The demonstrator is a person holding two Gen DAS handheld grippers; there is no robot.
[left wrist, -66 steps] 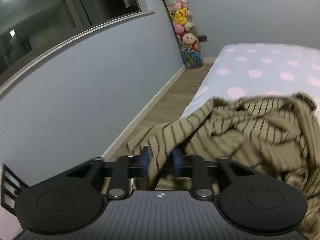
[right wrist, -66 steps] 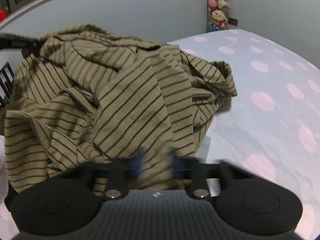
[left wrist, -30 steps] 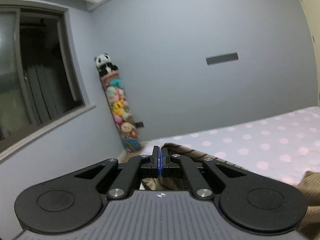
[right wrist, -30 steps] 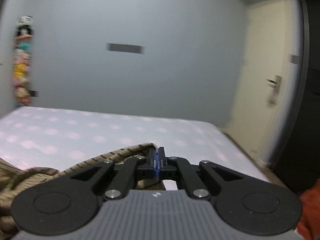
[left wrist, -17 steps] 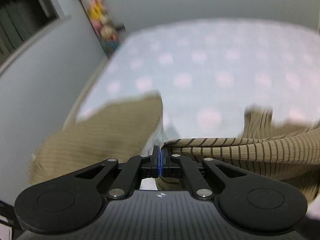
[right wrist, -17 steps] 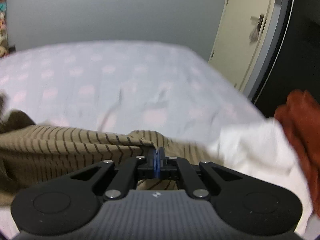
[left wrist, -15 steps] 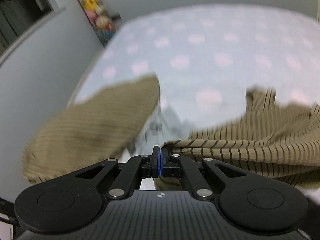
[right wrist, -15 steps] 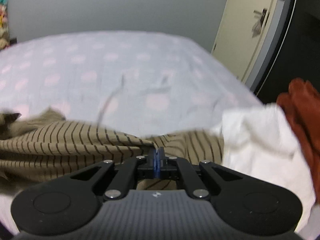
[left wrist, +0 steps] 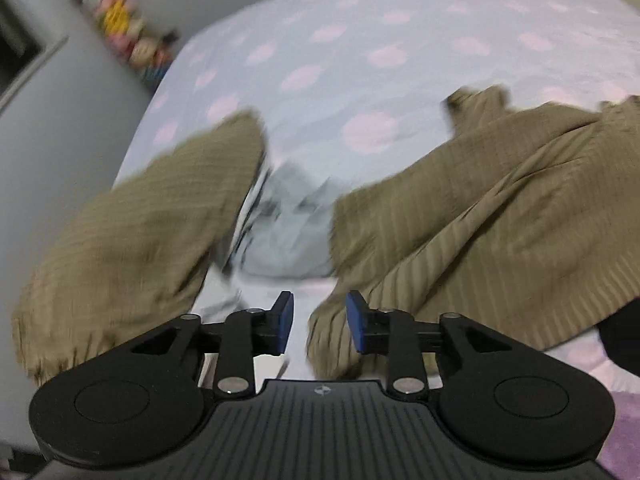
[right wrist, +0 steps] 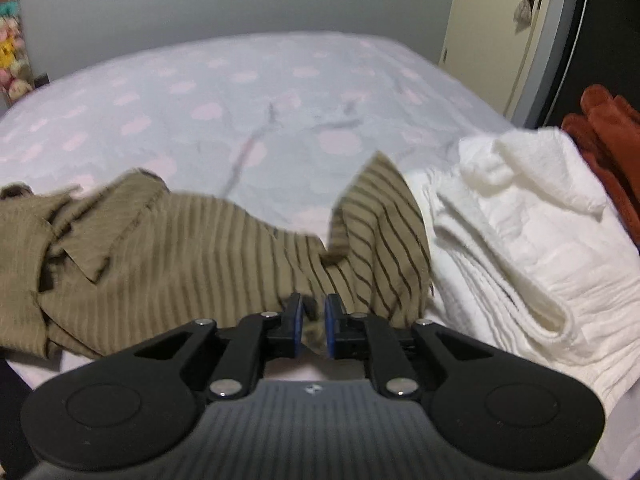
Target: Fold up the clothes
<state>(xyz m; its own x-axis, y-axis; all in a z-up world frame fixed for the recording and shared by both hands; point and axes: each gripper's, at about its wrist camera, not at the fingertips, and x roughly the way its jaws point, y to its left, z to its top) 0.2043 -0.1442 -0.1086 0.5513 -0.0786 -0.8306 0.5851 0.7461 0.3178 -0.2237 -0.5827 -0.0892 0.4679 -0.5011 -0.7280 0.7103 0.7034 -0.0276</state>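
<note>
- Between the blue pads of the left gripper [left wrist: 319,322] a wide gap shows; the jaws stand apart and hold nothing, though an edge of the striped shirt [left wrist: 472,216] lies just ahead of the right-hand pad.
- At the right gripper [right wrist: 312,320] the pads are parted only narrowly, and a bunch of the same striped shirt [right wrist: 168,256] sits in or just beyond that gap; whether they pinch it or have let go I cannot tell.
- Outward from the tongs, the shirt lies spread on the dotted bed sheet [left wrist: 360,60], its long axis running roughly side to side across both views, so each gripper sits near one end of its near edge.
- Left of the left gripper a sleeve [left wrist: 152,232] angles away towards the bed's edge, with a rumpled grey cloth [left wrist: 288,216] between it and the body.
- Right of the right gripper the other sleeve end [right wrist: 380,232] rests against a stack of white towels [right wrist: 520,232]; a rust-coloured cloth [right wrist: 608,128] lies beyond.
- Judging from this, the left gripper is nearer the loose sleeve, which probably needs folding in first.
</note>
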